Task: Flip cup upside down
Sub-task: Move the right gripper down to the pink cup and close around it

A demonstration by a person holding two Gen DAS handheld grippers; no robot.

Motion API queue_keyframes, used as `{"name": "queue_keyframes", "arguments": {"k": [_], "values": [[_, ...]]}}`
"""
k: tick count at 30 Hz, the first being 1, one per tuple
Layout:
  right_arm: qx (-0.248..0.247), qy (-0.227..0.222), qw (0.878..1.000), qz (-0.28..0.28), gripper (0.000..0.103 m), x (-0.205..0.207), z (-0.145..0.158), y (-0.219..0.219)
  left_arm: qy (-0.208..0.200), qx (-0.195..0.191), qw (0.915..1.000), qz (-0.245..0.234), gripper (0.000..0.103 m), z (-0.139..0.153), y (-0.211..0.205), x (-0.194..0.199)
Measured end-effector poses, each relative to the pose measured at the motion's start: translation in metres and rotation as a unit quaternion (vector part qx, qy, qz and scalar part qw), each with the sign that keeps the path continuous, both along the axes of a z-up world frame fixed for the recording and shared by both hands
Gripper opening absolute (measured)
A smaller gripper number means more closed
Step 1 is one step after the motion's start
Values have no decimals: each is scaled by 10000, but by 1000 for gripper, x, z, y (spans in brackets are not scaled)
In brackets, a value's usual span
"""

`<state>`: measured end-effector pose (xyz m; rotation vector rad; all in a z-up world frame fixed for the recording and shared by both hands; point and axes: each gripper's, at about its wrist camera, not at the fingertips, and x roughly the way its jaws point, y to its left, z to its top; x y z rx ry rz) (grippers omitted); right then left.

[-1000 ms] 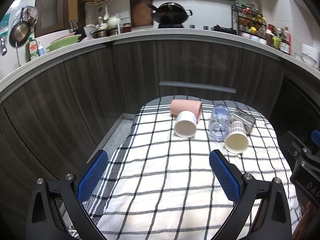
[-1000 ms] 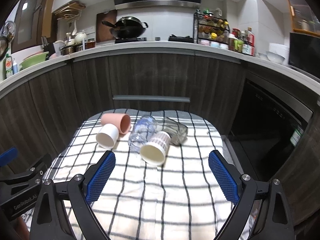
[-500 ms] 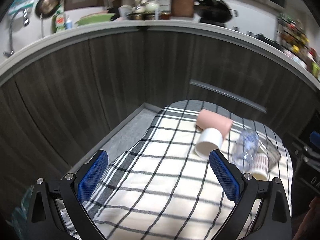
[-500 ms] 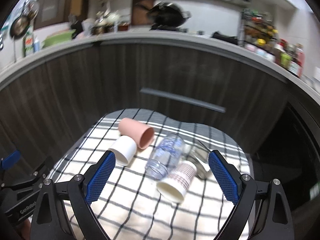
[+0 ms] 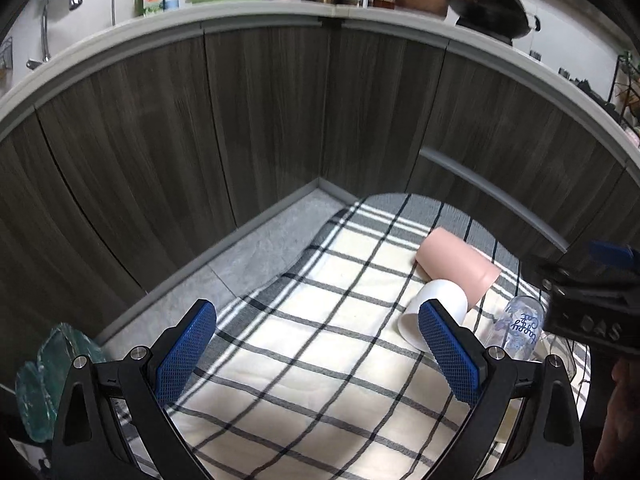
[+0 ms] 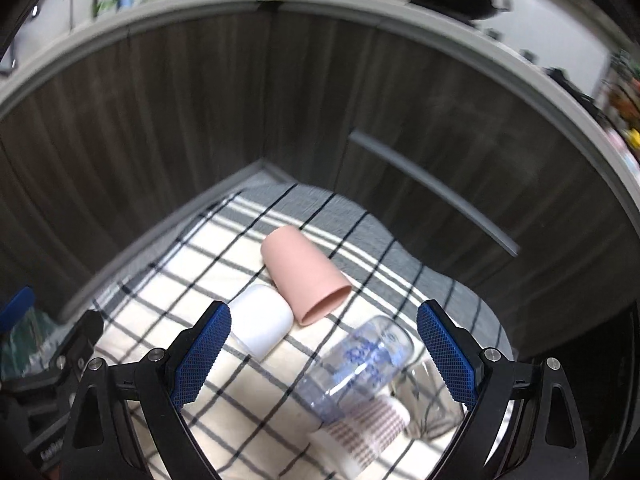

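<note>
Lying on their sides on the checked white cloth (image 6: 224,412): a pink plastic cup (image 6: 304,276), long axis running far-left to near-right with mouth near-right, touching a white cup (image 6: 262,326); a clear printed bottle (image 6: 360,364) and patterned paper cup (image 6: 360,428) nearer. Right gripper (image 6: 324,354) wide open, empty, hovering nearest, cups just ahead. Left gripper (image 5: 316,352) likewise wide open, empty, aimed left of them.

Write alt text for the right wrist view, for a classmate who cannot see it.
The open right claw hovers over a checked cloth where five cups lie on their sides: a pink cup, a white cup, a clear printed cup, a patterned paper cup and a glass. Dark wooden cabinets curve behind.
</note>
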<state>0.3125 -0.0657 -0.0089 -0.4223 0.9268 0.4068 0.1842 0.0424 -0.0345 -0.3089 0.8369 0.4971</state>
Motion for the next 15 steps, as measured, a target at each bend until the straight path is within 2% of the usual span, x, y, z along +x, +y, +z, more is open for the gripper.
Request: {"name": "queue_keyframes", "arguments": {"k": [6,9,15], "values": [[-387,581,9968,380,94,43,-28,23,434,-516,9977,75,103,-25,4,26],[-435,933,9934,496,94,66,-41,32,669,-740,9950,-45,103,-36,1,39],[-695,1695,9807,688,94,102,-66,53,863,-854,9925,-147,103,-47,-1,58]]}}
